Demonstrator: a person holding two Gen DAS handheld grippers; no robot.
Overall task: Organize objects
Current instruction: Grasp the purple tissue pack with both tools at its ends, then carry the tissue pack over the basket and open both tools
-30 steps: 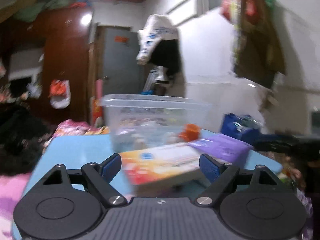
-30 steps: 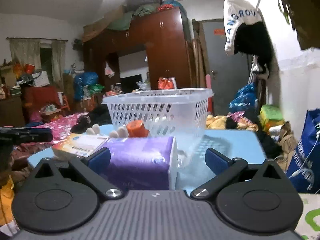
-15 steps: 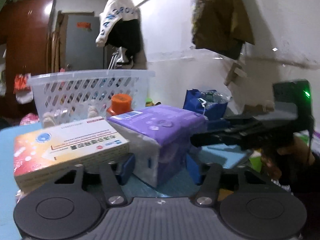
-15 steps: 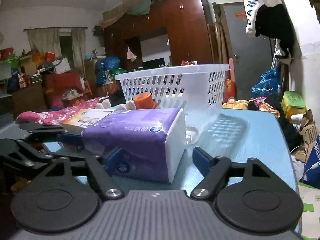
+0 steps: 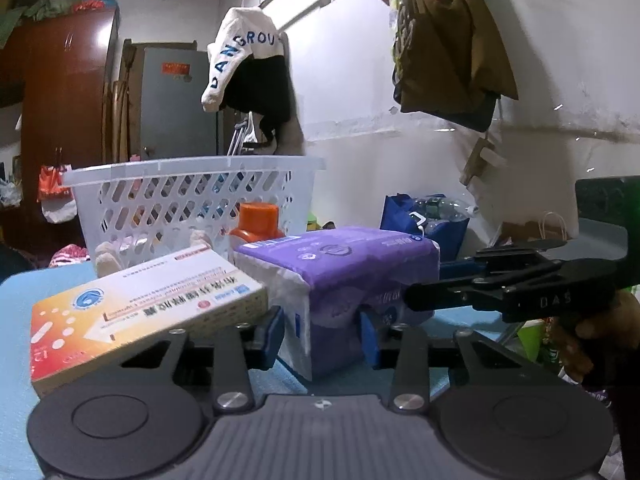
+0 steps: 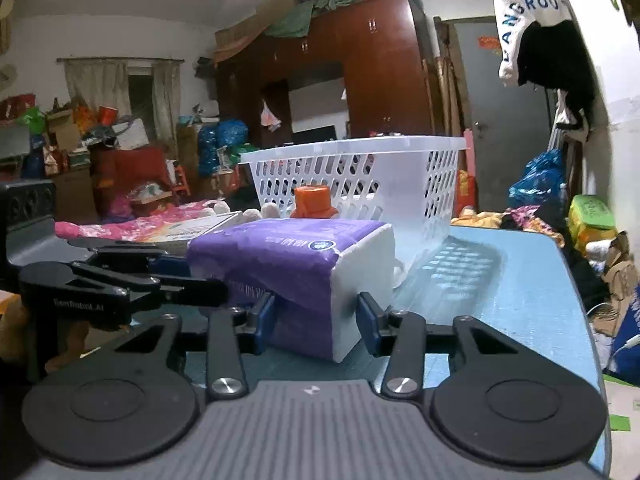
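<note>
A purple tissue pack [image 5: 344, 264] lies on the blue table [image 6: 520, 292] in front of a white plastic basket [image 5: 192, 192]. My left gripper [image 5: 322, 336] is shut on one end of the pack, which dents between the pads. My right gripper [image 6: 316, 322] is shut on the other end of the pack [image 6: 292, 264]. An orange and white medicine box [image 5: 136, 312] lies left of the pack, partly over my left finger. An orange-capped bottle [image 5: 258, 220] stands behind the pack. Each gripper shows from the side in the other's view.
Small beige soft items [image 5: 108, 256] lie by the basket's base. The white wall [image 5: 400, 160] runs along the table's right side. A blue bag [image 5: 424, 220] sits beyond the table. A cluttered room with a wardrobe [image 6: 360, 80] lies behind.
Both grippers have closed in on the tissue pack from opposite ends and shut on it. The left gripper swung right from the medicine box to the pack.
</note>
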